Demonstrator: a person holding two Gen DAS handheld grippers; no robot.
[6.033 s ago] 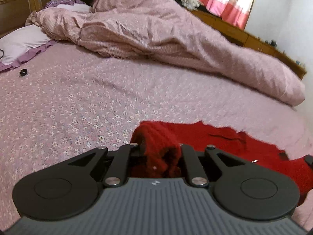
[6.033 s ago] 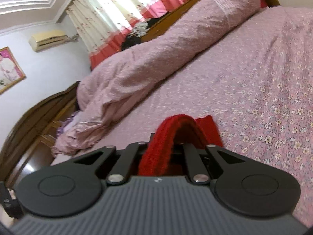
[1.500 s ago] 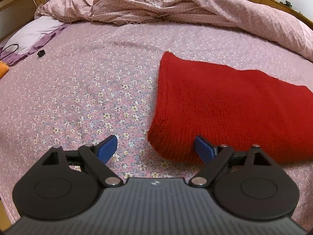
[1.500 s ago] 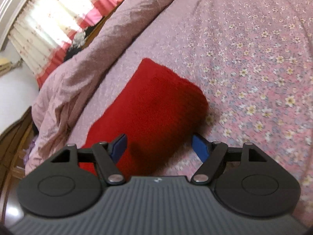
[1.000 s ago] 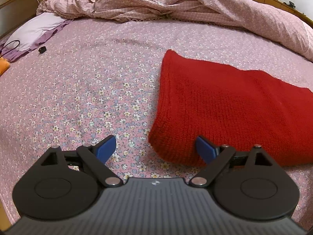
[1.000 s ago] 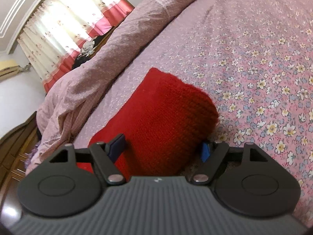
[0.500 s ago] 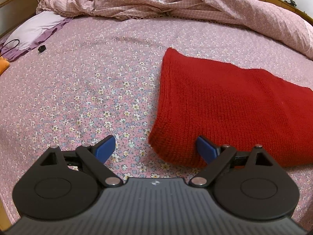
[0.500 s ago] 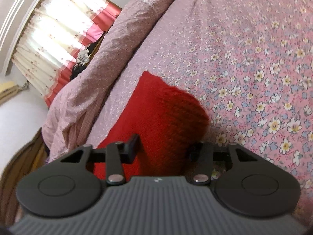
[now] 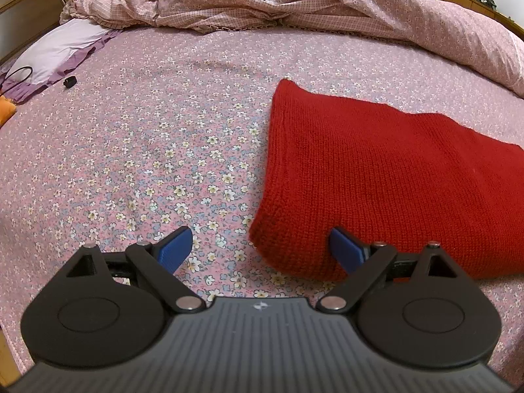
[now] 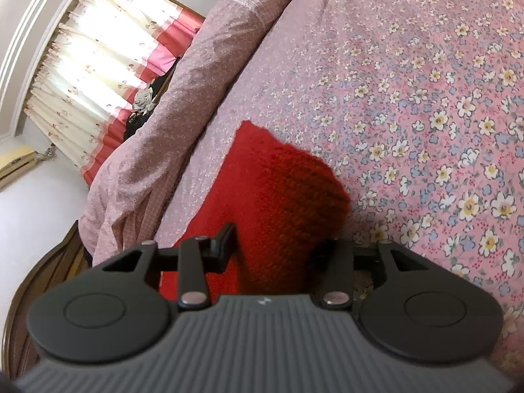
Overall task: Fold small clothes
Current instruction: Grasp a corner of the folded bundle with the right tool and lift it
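Two wrist views show one red knitted garment (image 9: pixel 386 177) lying folded on a bed covered by a pink floral sheet (image 9: pixel 157 150). In the left wrist view the left gripper (image 9: pixel 260 245) hangs low over the sheet with its jaws spread wide; the blue fingertips (image 9: pixel 173 245) are well apart, one over bare sheet, the other just over the garment's near left corner, and nothing is pinched between them. The garment's left edge runs away from that corner toward the far side of the bed, its near edge runs off to the right and leaves the picture. Left of the garment the sheet is a broad open stretch, out to a white and purple pillow (image 9: pixel 62 49) and a small black object (image 9: pixel 69 82) near the bed's left edge. A bunched pink quilt (image 9: pixel 294 3) lies along the far edge, apart from the garment, with a strip of bare sheet between. In the right wrist view the right gripper (image 10: pixel 278 245) has just been closing, then eased slightly wider, and its jaws sit partly closed on a raised fold at the end of the garment (image 10: pixel 278 196), the knit bunched between them. To the right of that end the sheet (image 10: pixel 425 98) is open; to the left the quilt (image 10: pixel 196 82) runs alongside the garment, with curtains (image 10: pixel 98 75) beyond.
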